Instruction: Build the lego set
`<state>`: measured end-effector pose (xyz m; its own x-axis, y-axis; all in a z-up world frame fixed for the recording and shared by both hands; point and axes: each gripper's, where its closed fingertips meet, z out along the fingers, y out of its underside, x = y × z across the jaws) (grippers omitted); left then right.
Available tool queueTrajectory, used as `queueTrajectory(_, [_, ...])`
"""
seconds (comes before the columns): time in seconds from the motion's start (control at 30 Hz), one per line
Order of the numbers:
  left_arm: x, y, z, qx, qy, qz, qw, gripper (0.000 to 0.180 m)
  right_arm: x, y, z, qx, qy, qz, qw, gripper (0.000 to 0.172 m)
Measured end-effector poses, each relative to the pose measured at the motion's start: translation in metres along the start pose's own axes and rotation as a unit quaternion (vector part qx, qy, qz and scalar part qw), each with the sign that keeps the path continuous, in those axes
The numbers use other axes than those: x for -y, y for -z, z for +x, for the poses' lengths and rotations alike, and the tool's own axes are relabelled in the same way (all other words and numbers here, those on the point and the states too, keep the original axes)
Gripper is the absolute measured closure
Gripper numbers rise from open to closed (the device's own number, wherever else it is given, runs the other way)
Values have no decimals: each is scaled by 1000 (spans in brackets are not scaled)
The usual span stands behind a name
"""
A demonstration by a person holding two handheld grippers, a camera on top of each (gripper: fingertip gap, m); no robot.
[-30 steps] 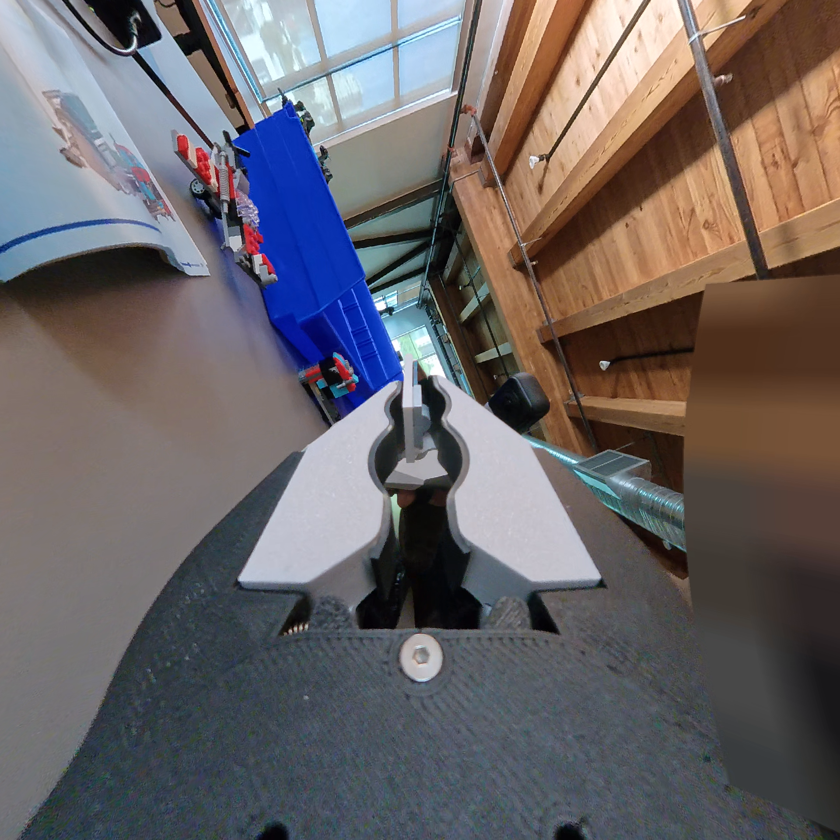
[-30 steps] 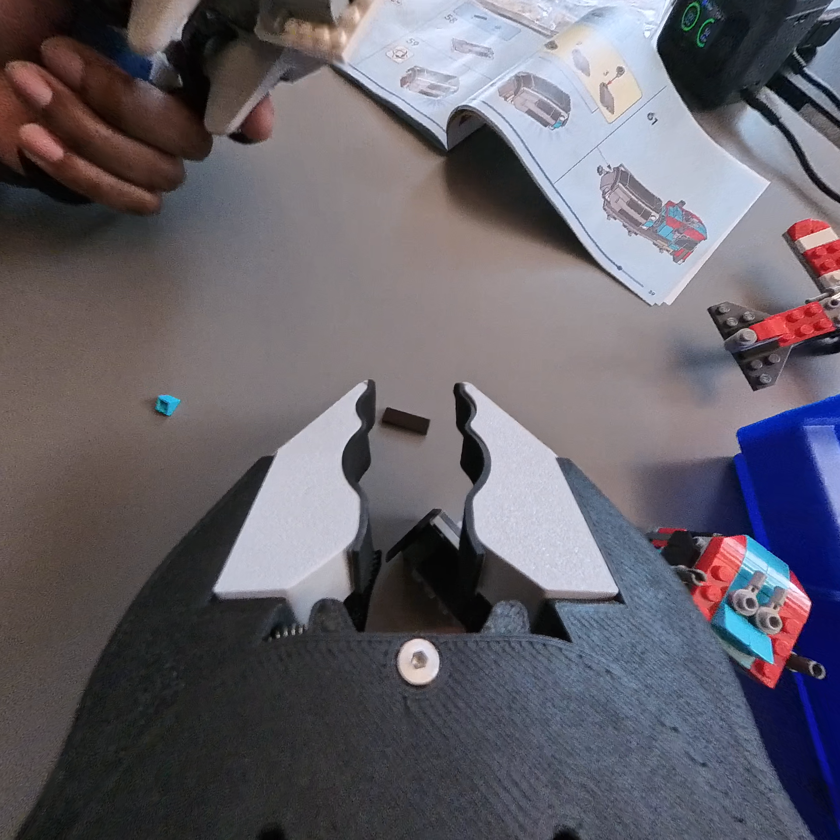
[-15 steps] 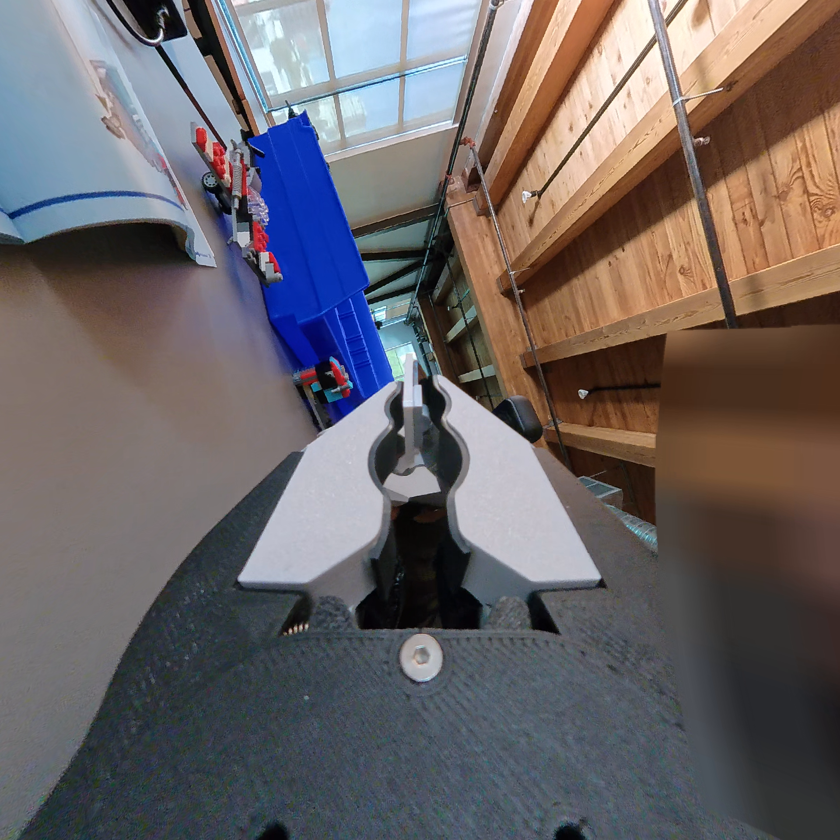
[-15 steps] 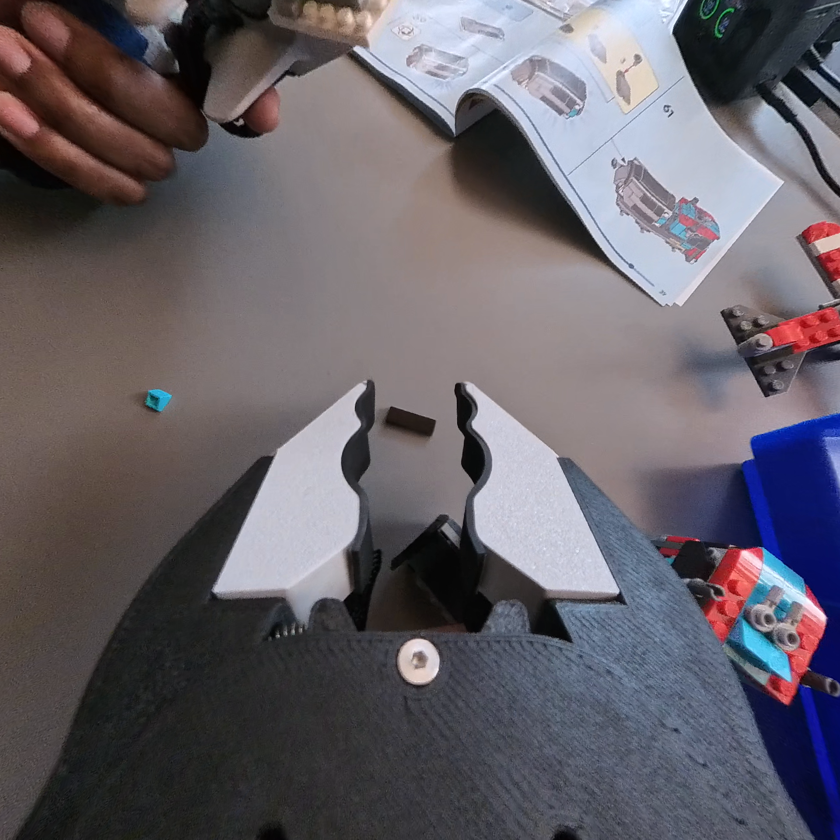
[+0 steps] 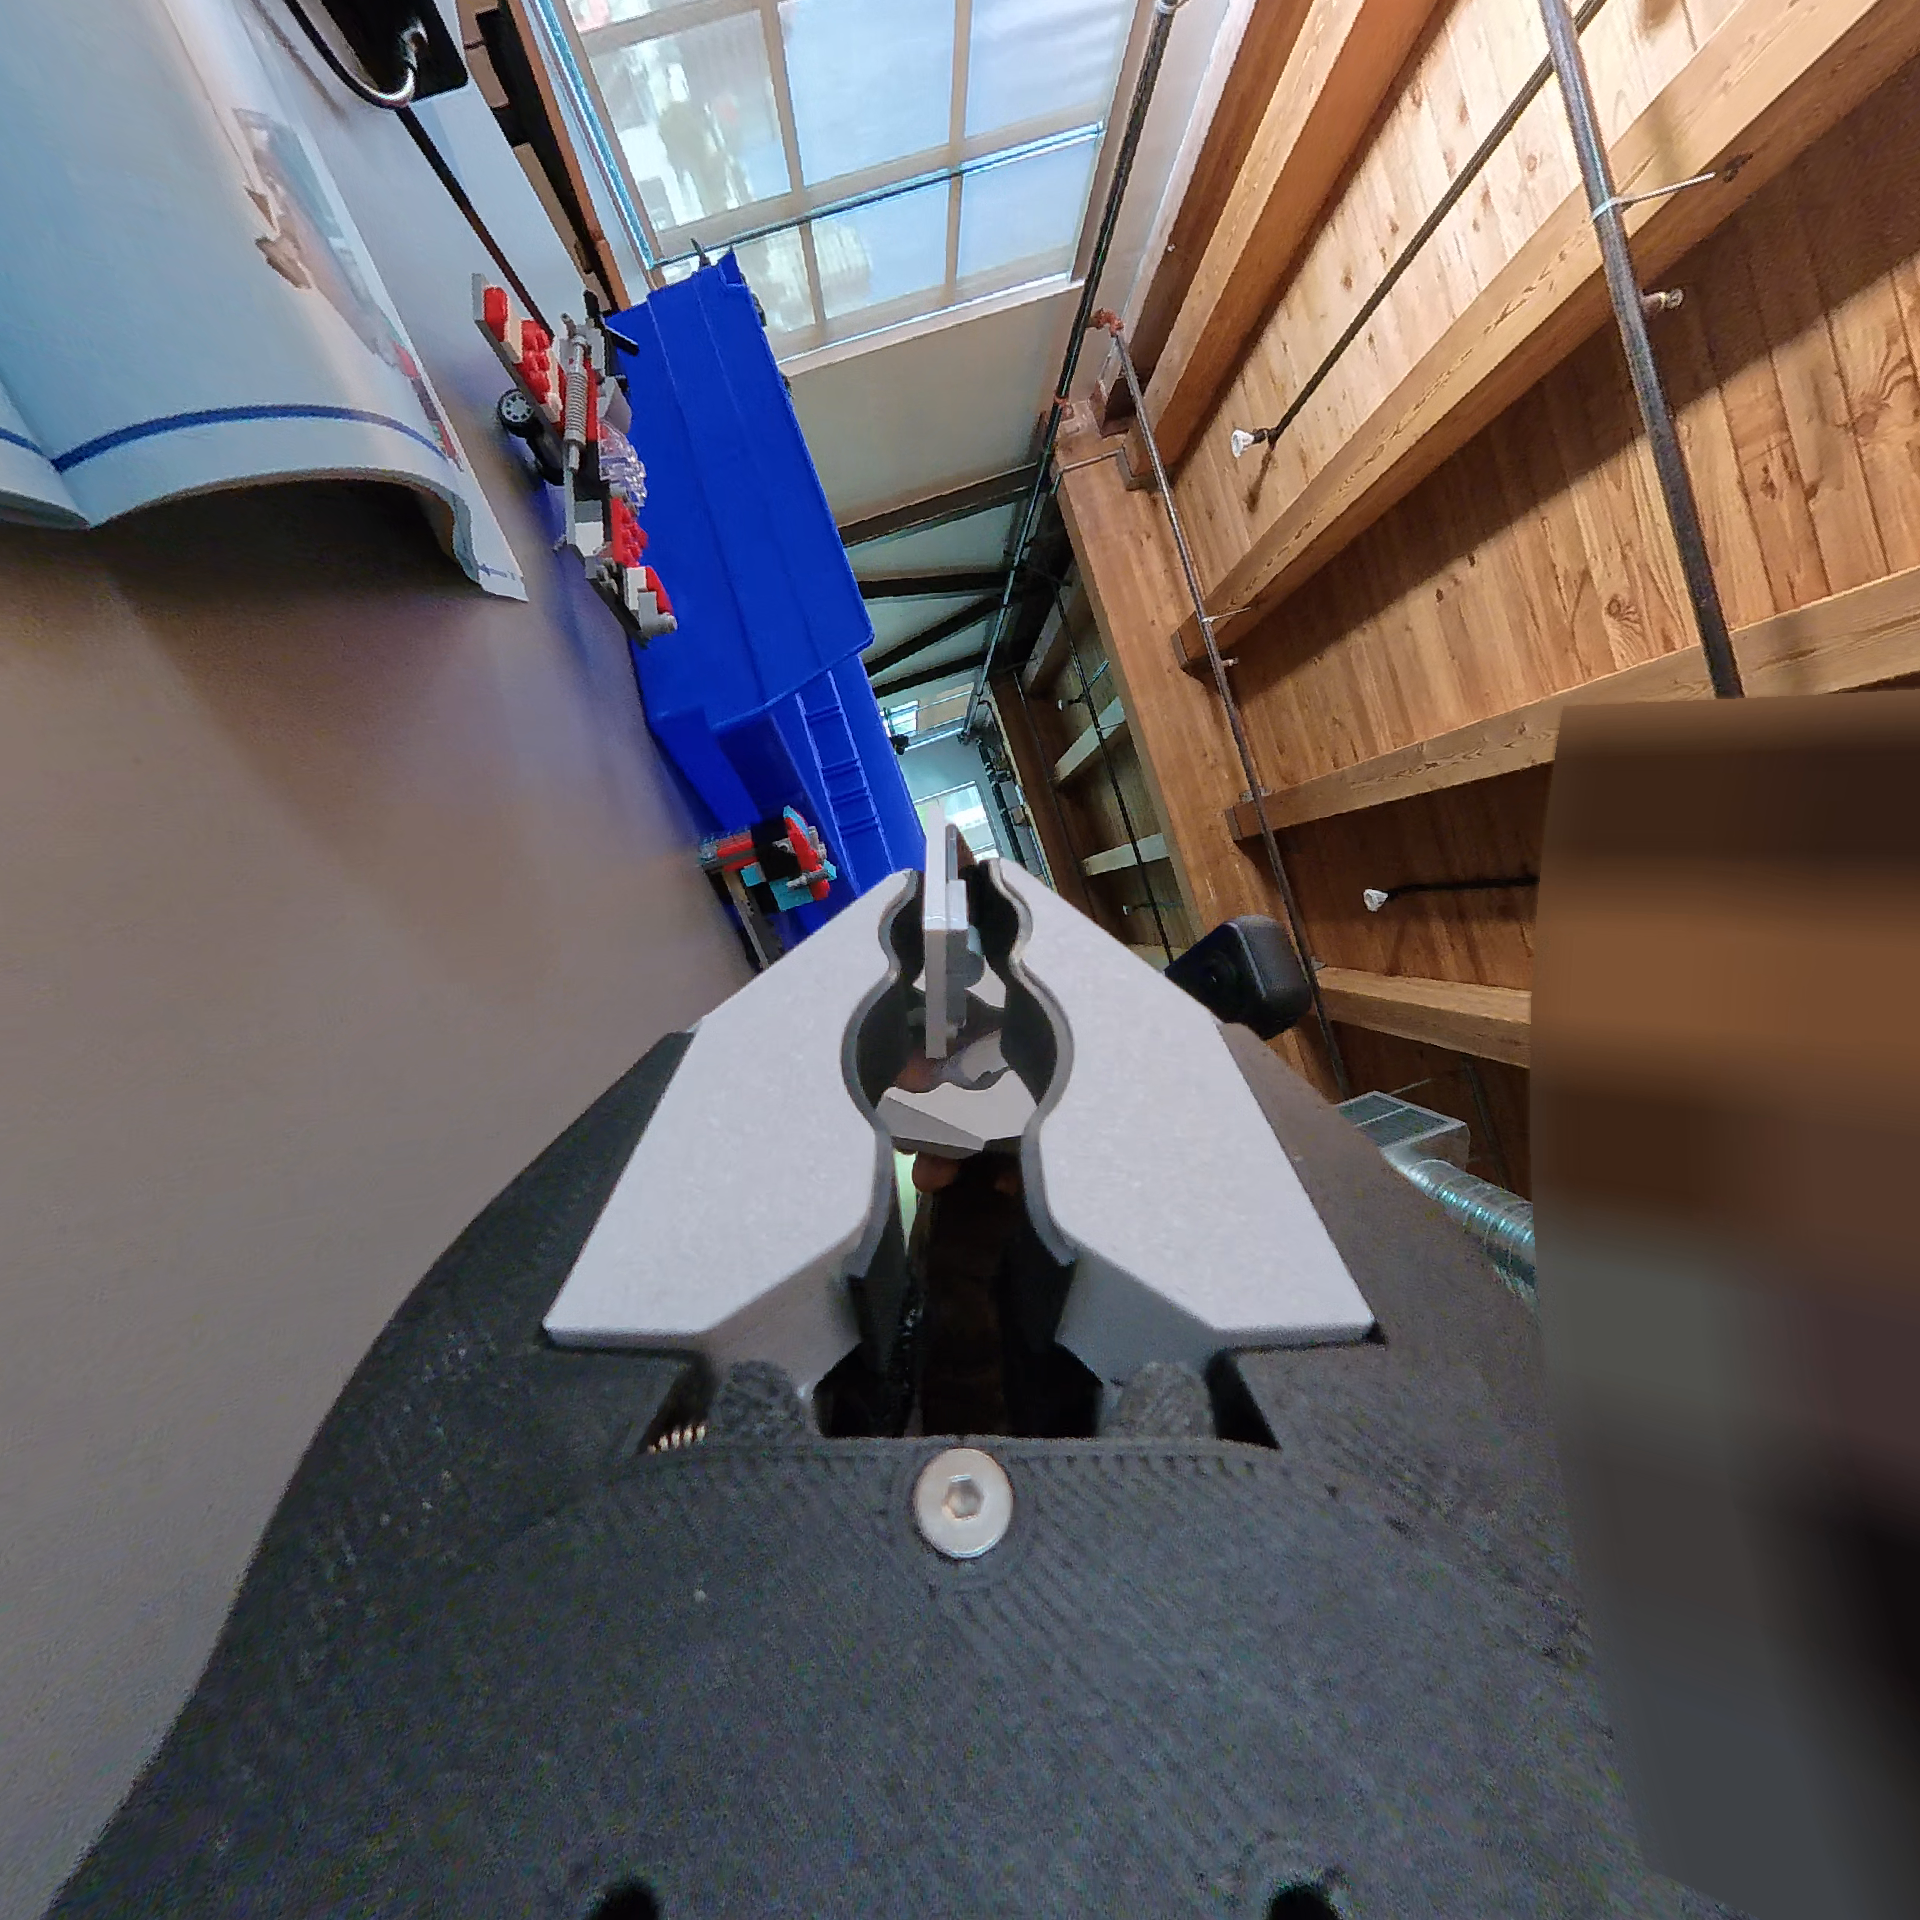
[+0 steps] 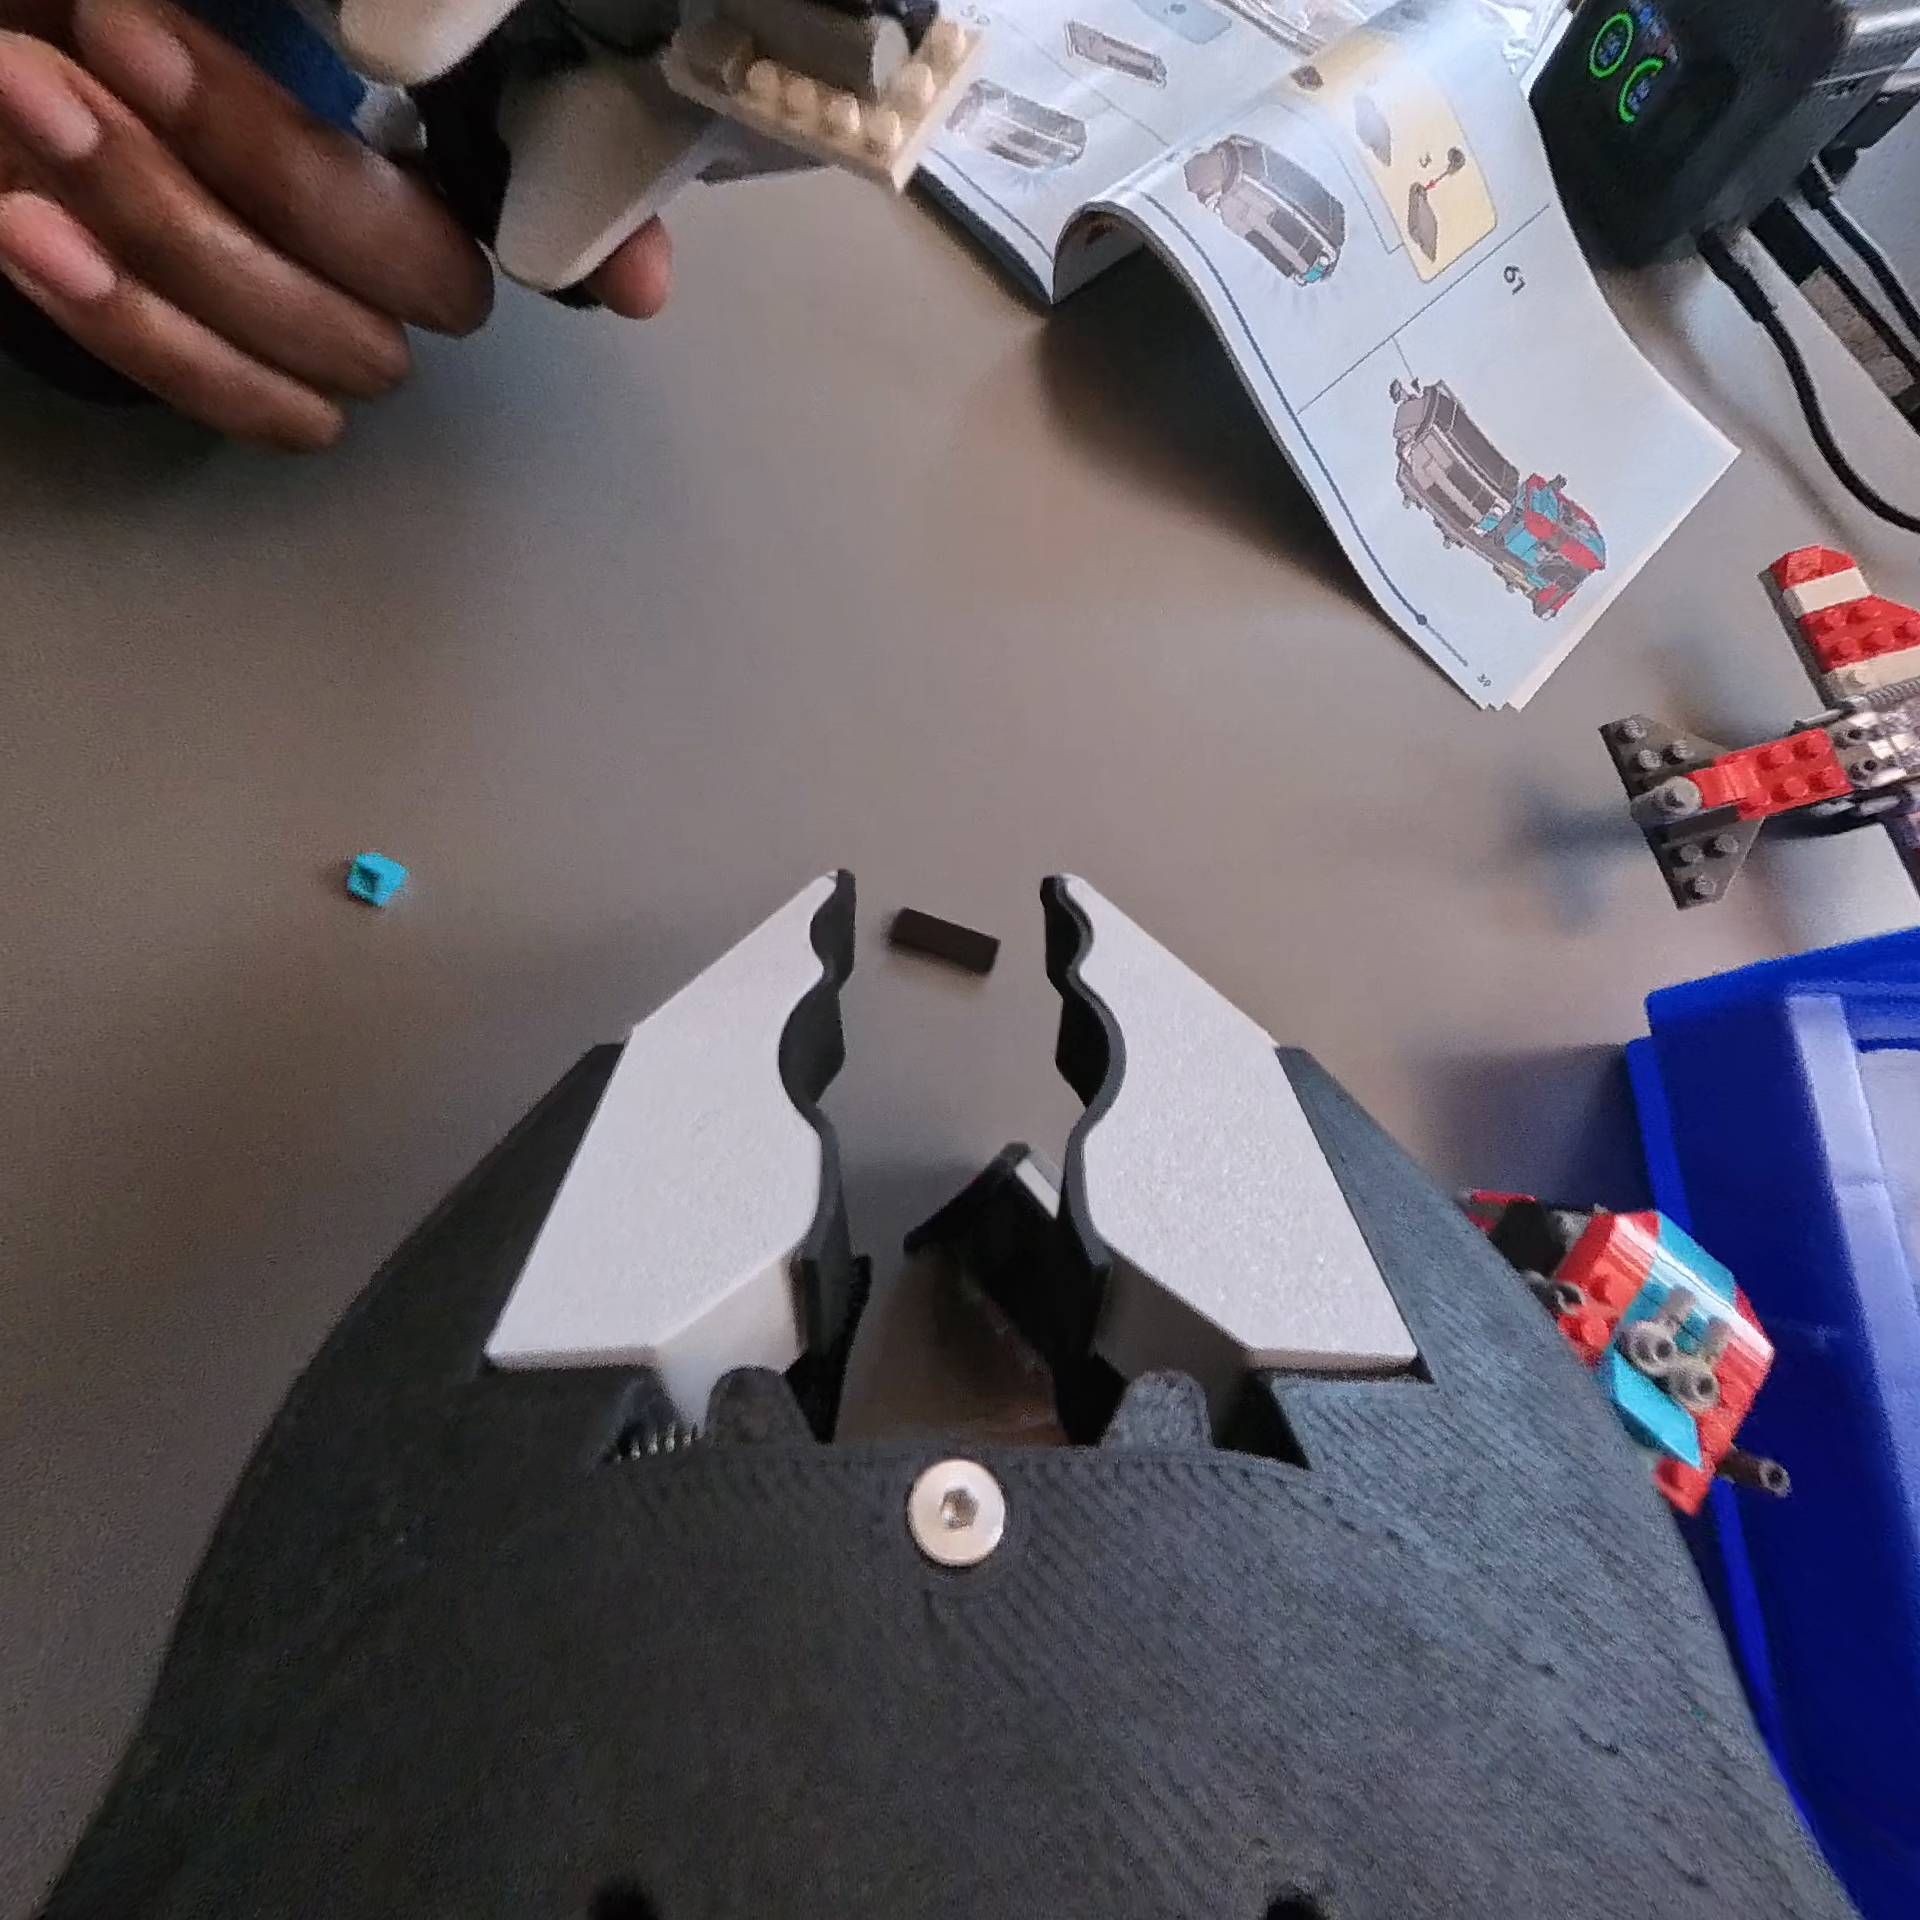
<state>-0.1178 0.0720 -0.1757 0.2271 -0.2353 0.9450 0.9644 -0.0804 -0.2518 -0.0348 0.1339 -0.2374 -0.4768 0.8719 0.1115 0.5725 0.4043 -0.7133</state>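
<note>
While your left gripper (image 5: 951, 894) looks along the tabletop (image 5: 260, 935), its fingers (image 5: 769, 1049) are clenched on a thin grey plate assembly (image 5: 948, 966) standing edge-on at the centre of the frame. Keep that squeeze steady and level. How far the piece reaches past the tips is hard to judge, and a blurred patch covers the right side.

From your right gripper (image 6: 948, 909), the fingers (image 6: 717, 1091) stand released, with a small dark tile (image 6: 943, 938) lying flat on the tabletop between the tips, touching neither. Centre over it and come down square before closing, I'd suggest. At upper left, your hand (image 6: 208, 229) and the studded piece (image 6: 831, 94) are cut off by the frame edge.
</note>
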Motion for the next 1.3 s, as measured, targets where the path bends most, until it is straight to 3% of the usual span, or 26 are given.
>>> queueTrajectory(0.27, [-1,0,4,-6,-6,-7,1000,169,-1,28,13,-20,-19,6,1000,134])
queueTrajectory(0.53, [-6,-1,-6,17,1,-9,1000,169,-11,2,4,-17,-14,-81,996,133])
queueTrajectory(0.77, [-8,1,-9,32,0,-1,1000,169,-19,-10,-1,-30,-48,-108,993,132])
queueTrajectory(1.3, [-11,0,-6,27,4,-1,1000,170,-25,-20,-1,-18,-35,-182,983,138])
